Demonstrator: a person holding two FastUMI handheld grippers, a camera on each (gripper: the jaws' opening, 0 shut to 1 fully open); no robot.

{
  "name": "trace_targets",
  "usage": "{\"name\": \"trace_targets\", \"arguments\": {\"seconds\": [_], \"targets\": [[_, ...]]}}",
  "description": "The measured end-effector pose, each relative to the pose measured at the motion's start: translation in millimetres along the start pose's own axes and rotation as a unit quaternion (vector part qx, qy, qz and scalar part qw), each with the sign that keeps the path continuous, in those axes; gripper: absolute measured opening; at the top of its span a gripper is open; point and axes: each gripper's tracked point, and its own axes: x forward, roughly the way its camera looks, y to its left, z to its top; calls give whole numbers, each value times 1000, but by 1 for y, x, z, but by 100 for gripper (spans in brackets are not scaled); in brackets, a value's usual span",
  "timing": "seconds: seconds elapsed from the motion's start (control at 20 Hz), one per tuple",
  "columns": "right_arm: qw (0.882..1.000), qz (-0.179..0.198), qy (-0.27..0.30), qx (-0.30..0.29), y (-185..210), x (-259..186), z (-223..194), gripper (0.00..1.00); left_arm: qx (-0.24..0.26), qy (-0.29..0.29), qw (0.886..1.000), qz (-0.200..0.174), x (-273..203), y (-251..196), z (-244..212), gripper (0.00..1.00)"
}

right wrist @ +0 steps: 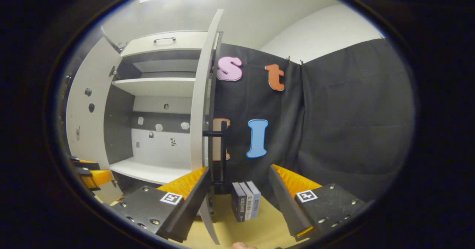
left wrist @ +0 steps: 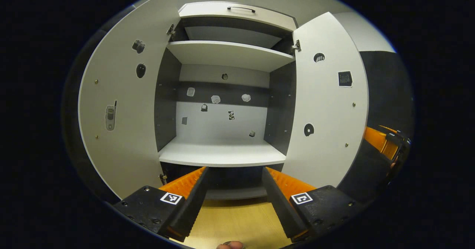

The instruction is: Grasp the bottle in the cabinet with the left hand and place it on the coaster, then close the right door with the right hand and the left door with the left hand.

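Right door (right wrist: 202, 93) stands edge-on at 12 o'clock; we push its outer face. Both grippers' fingers are released: right gripper (right wrist: 237, 200), left gripper (left wrist: 235, 200).

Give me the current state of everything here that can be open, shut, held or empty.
left door: swung wide open
right door: open, seen edge-on in the right gripper view
middle shelf: bare, no bottle on it
upper shelf: bare
drawer above: shut
left claw: open, holding nothing
right claw: open, holding nothing, near the right door's edge
small boxes: upright on the table, side by side
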Motion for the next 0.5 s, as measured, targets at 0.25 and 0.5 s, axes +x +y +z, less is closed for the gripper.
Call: {"name": "trace_targets", "arguments": {"seconds": [0.25, 0.5], "targets": [[1000, 16, 8, 16, 16, -4, -1, 96, -1, -2, 1000, -12, 3, -4, 4, 91], [999, 38, 9, 22, 40, -7, -2, 96, 3, -9, 1000, -7, -2, 7, 7, 91]]}}
